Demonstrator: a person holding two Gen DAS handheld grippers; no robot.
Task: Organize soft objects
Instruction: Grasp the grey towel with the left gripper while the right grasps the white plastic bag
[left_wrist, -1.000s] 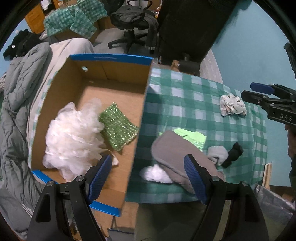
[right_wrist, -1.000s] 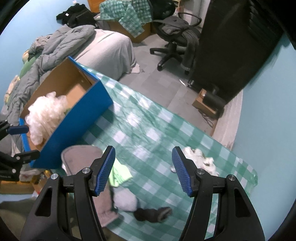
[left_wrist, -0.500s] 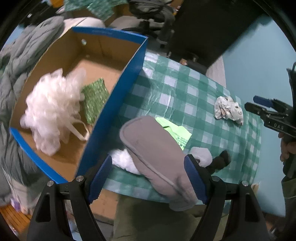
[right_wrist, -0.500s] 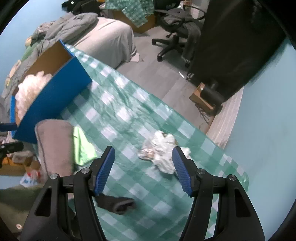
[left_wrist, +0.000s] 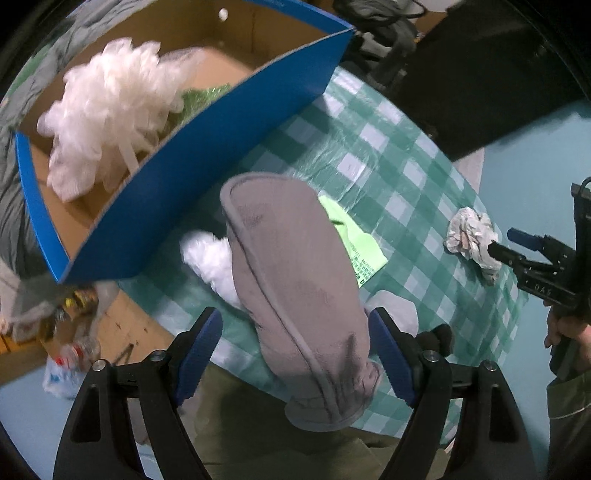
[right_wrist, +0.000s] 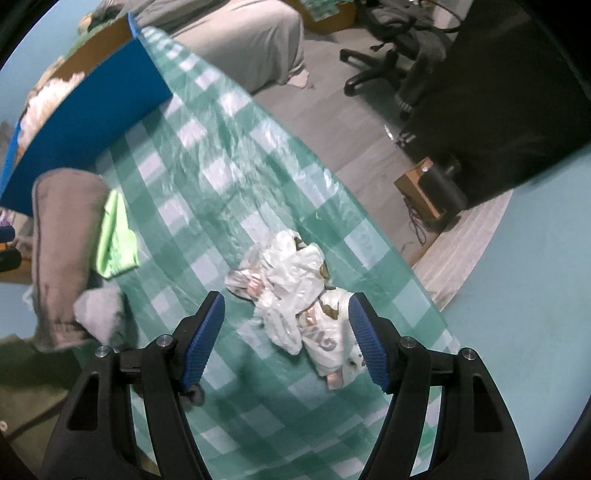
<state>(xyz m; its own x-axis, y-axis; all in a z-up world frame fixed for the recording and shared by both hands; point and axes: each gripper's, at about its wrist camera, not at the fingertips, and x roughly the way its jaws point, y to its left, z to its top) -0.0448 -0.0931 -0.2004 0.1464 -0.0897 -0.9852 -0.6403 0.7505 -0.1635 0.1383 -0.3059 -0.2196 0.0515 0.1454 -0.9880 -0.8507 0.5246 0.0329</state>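
Observation:
A grey slipper (left_wrist: 295, 295) lies on the green checked tablecloth (left_wrist: 373, 147). My left gripper (left_wrist: 295, 350) is open, its blue pads straddling the slipper's near end. A lime-green cloth (left_wrist: 354, 240), white fluff (left_wrist: 210, 258) and a pale sock (left_wrist: 397, 312) lie around the slipper. A crumpled white printed cloth (right_wrist: 295, 295) lies between the pads of my open right gripper (right_wrist: 286, 338); it also shows in the left wrist view (left_wrist: 471, 240). A blue cardboard box (left_wrist: 207, 155) holds a white mesh puff (left_wrist: 107, 107) and a green sponge cloth (left_wrist: 203, 96).
The slipper (right_wrist: 59, 251) and lime cloth (right_wrist: 116, 240) show left in the right wrist view, by the box (right_wrist: 85, 136). A dark sock (left_wrist: 439, 338) lies near the table's front edge. An office chair (right_wrist: 391, 55) and a grey-covered bed (right_wrist: 240, 37) stand beyond the table.
My left gripper has moved from over the box to straddle the grey slipper. My right gripper has moved right and down until the crumpled white cloth lies between its pads.

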